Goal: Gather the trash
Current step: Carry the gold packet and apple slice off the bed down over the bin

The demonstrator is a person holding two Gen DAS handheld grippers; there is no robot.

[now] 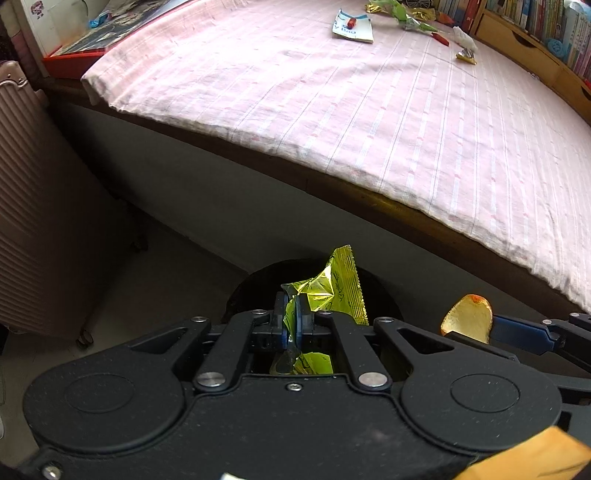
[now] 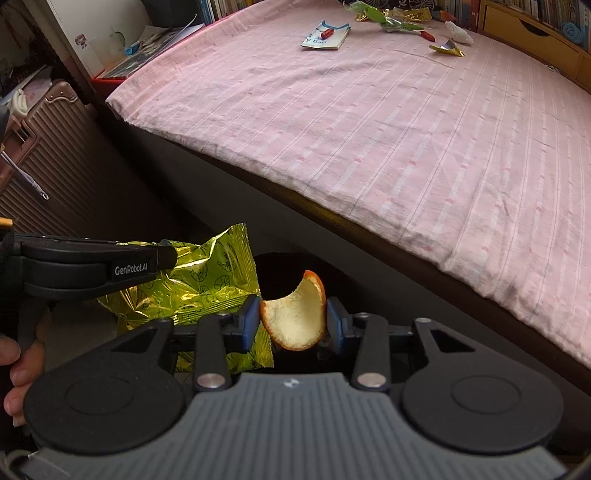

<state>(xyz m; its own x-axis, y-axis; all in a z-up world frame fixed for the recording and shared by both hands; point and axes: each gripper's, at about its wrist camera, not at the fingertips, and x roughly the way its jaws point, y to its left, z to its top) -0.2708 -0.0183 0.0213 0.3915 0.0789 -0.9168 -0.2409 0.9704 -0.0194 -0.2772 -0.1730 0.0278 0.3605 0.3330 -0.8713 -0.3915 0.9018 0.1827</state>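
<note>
My left jaws (image 1: 292,320) are clamped on a yellow wrapper (image 1: 341,291), which rises up and right of them at lower centre of the left view. My right jaws (image 2: 291,325) are clamped on an orange peel (image 2: 295,319), held edge to edge between the blue pads (image 2: 249,321), lower centre of the right view. Both items hang over a dark bin (image 2: 280,266) on the floor beside the bed (image 2: 369,129). More wrappers (image 2: 391,18), a booklet (image 2: 325,37) and a tissue (image 2: 458,33) lie at the bed's far end, top of frame. A suitcase (image 2: 55,166) stands at left.
</note>
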